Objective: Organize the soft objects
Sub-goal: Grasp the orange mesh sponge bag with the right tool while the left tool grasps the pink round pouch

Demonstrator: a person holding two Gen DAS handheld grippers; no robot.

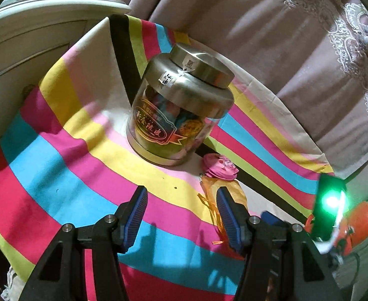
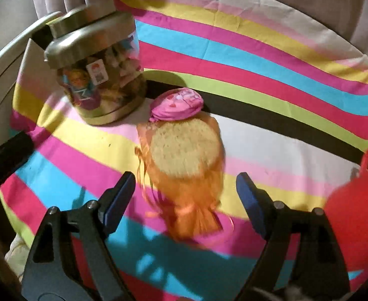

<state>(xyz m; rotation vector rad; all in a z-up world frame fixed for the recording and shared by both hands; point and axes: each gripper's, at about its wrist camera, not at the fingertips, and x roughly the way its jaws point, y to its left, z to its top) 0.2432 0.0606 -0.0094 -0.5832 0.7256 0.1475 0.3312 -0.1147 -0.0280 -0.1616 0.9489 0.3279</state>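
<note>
1. The right gripper (image 2: 185, 195) stands with its jaws wide and nothing pressed between them. The orange mesh pouch (image 2: 184, 175), with a pale round sponge (image 2: 184, 148) inside, lies at the centre of the right wrist view, its gathered end reaching down between the blue pads. If the jaws close on that loose end alone, I'd expect the sheer fabric to slip out, or the pouch to swing and drop.

2. The left gripper (image 1: 181, 215) is also released, half spread, holding nothing. Its right pad hangs just over the pouch's edge at lower centre of the left wrist view. Both tools crowd the same spot, so they could knock together.

3. A pink folded soft piece (image 2: 176, 104) touches the pouch's far end, just above it in the right wrist view. Dragging the pouch may pull it along.

4. The lidded jar (image 1: 178, 107) stands close by, upper left of the pouch. A careless sweep could tip it.

5. The striped cloth (image 2: 259, 50) under everything might bunch up if a pad catches it.
</note>
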